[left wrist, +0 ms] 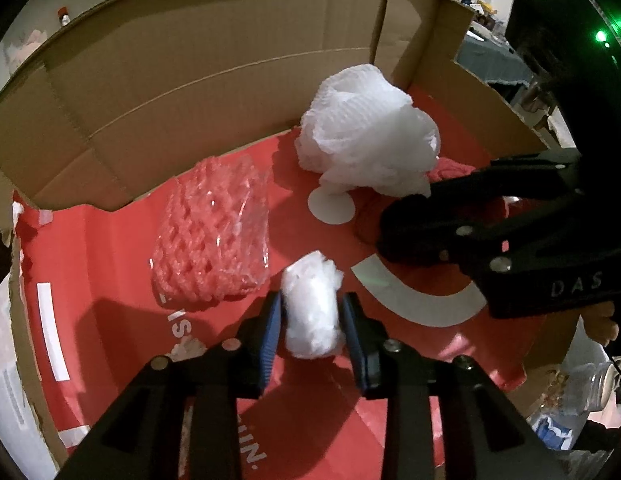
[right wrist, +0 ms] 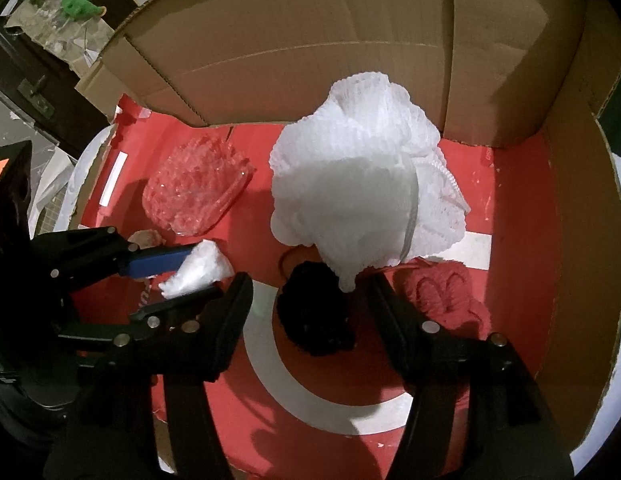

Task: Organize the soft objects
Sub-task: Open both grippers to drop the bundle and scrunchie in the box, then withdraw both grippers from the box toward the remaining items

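Observation:
My left gripper (left wrist: 312, 316) is shut on a small white wad of soft plastic (left wrist: 311, 307), held above the red floor of a cardboard box (left wrist: 214, 64); it also shows in the right wrist view (right wrist: 196, 269). My right gripper (right wrist: 310, 280) is open and empty inside the box, just in front of a big white mesh bundle (right wrist: 362, 184), which also shows in the left wrist view (left wrist: 366, 140). Between its fingers lie a black yarn ball (right wrist: 314, 312) and, to the right, a red knitted piece (right wrist: 442, 296). A pink foam net (left wrist: 212, 236) lies at the left.
The box's brown walls (right wrist: 350, 28) rise at the back and right (right wrist: 570, 220). A glass jar (left wrist: 590, 388) stands outside the box at the lower right. Clutter and a green toy (right wrist: 76, 6) sit beyond the box at the upper left.

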A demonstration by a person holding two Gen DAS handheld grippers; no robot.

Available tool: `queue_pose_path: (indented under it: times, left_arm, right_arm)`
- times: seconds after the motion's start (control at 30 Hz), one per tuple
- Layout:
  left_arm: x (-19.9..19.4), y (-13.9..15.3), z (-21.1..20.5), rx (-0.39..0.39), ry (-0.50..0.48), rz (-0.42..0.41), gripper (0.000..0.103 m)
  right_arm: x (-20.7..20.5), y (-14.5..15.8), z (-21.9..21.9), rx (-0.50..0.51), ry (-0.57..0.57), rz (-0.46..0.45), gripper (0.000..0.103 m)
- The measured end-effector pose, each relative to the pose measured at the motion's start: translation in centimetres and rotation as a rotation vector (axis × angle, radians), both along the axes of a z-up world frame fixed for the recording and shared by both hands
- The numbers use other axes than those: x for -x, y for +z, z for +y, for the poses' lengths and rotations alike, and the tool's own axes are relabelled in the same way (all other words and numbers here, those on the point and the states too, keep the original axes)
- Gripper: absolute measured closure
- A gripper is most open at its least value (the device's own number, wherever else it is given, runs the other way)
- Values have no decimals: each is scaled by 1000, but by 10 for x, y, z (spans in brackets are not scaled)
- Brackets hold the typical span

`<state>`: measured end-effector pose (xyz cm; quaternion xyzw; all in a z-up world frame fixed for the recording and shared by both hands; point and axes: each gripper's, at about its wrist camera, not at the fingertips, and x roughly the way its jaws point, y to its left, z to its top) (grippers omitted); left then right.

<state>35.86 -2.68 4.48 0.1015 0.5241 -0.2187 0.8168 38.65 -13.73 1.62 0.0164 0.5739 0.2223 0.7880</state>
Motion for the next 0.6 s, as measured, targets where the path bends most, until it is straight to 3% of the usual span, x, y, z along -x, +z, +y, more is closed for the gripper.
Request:
queue_pose_path:
  times: [0.07, 0.27, 0.43, 0.6]
  left_arm:
    - [3, 1, 3, 8, 4, -5, 68]
    - [21, 22, 11, 67, 10, -62, 46]
    - [50, 52, 16, 111, 13, -145, 30]
    - [90, 89, 22, 153, 34, -242, 22]
  right_arm:
    - [0, 1, 0, -4, -2, 5, 44]
    - [9, 15, -4, -23, -20, -20, 39]
    - [31, 46, -9, -20, -34, -80, 34]
    - [66, 86, -11, -25, -36, -179, 28]
